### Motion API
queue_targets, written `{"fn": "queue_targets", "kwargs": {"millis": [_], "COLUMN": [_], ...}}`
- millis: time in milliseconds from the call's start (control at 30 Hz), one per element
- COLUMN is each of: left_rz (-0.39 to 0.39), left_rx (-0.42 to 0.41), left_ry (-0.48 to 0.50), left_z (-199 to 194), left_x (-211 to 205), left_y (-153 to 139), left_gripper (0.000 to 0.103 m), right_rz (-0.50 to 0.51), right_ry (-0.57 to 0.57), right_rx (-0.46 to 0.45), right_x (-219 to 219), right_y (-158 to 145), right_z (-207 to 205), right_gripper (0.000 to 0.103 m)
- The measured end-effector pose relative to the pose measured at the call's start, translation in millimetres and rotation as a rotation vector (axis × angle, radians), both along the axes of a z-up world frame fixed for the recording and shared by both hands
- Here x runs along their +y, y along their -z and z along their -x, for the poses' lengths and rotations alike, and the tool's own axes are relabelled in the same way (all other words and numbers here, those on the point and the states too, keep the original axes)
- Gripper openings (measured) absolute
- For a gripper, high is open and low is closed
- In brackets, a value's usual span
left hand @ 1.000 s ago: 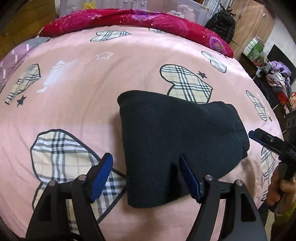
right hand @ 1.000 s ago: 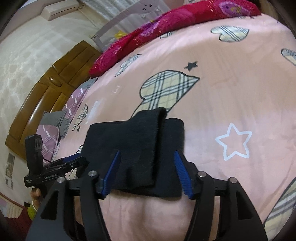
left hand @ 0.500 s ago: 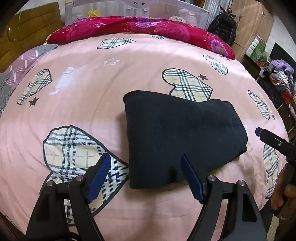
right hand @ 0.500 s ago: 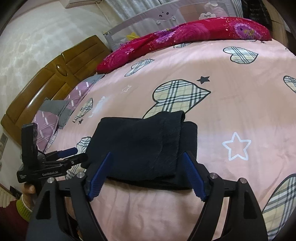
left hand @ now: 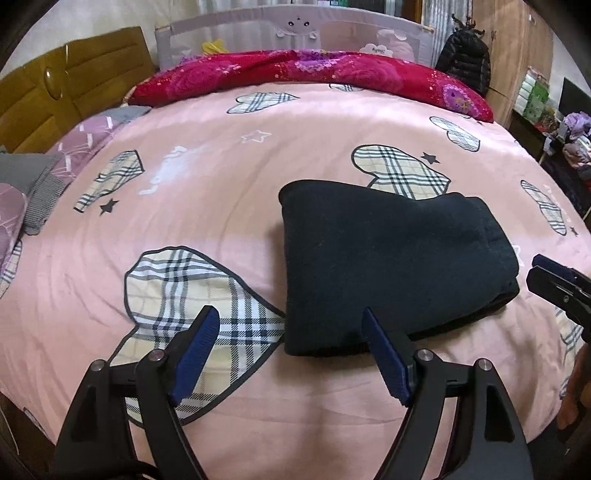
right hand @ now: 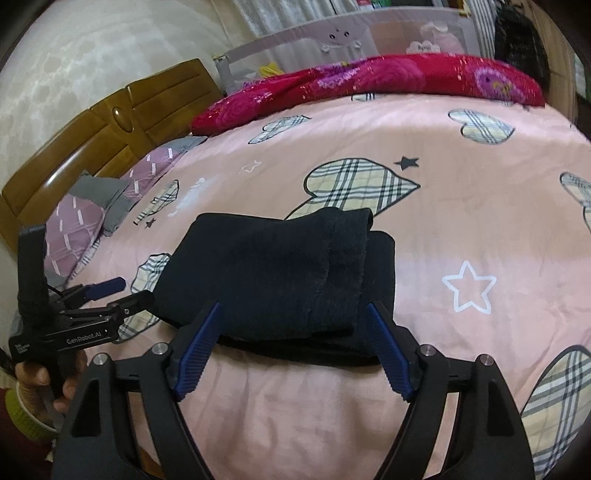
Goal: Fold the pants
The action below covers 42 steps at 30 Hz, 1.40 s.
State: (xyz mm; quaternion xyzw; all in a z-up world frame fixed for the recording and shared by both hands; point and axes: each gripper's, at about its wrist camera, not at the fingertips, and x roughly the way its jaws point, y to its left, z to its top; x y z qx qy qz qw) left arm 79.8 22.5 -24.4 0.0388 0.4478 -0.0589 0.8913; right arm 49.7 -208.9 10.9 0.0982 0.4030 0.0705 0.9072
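Note:
The black pants (left hand: 391, 258) lie folded into a thick rectangular bundle on the pink bedsheet (left hand: 221, 184); they also show in the right wrist view (right hand: 280, 277). My left gripper (left hand: 290, 323) is open and empty, held above the bed at the bundle's near left corner. My right gripper (right hand: 295, 314) is open and empty, just short of the bundle's near edge. The left gripper also appears in the right wrist view (right hand: 114, 291), and the right gripper's tip shows in the left wrist view (left hand: 554, 277), right of the bundle.
A red floral quilt (left hand: 314, 74) lies rolled along the bed's far side, before a grey bed rail (left hand: 295, 33). Purple and grey pillows (left hand: 44, 166) and a wooden headboard (left hand: 55, 99) are at the left. Wardrobes and cluttered shelves (left hand: 535, 92) stand at the right.
Both grippers have drawn back and risen away from the folded pants, which now lie further ahead of the fingers. The pants have not moved.

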Motion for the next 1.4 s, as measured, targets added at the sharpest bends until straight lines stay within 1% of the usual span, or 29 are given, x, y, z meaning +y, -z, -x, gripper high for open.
{"fn": "queue_targets", "kwargs": {"millis": [133,333,900,1167,1400], "left_rz": [-0.023,-0.045,-0.090,-0.062,-0.053], "left_rx": [-0.007,-0.022,-0.064,-0.103,-0.096], "left_ry": [-0.001,-0.006,-0.045,-0.068,-0.054], "left_z": [3.3,8.2,14.0,17.6,16.4], "left_x": [-0.4,-1.3,0.7,5.2,4.0], "left_y": [2.5,6.3,14.7,13.5,16.6], "left_gripper": [0.081,0.082,0.084,0.085,0.086], "right_rz": [0.050,0.095,0.181,0.195,0.193], "right_ry": [-0.011,-0.022,-0.045,-0.029,-0.030], "right_rx": [-0.014,-0.012,-0.007,-0.008,-0.016], "right_x": [7.9,13.7,28.7,26.9,26.7], "right_y": [-0.1,3.8,17.7,21.3,21.5], "right_z": [3.0,3.9,9.7,8.6,8.1], "right_gripper": [0.080,0.081,0.084,0.085,0.086]}}
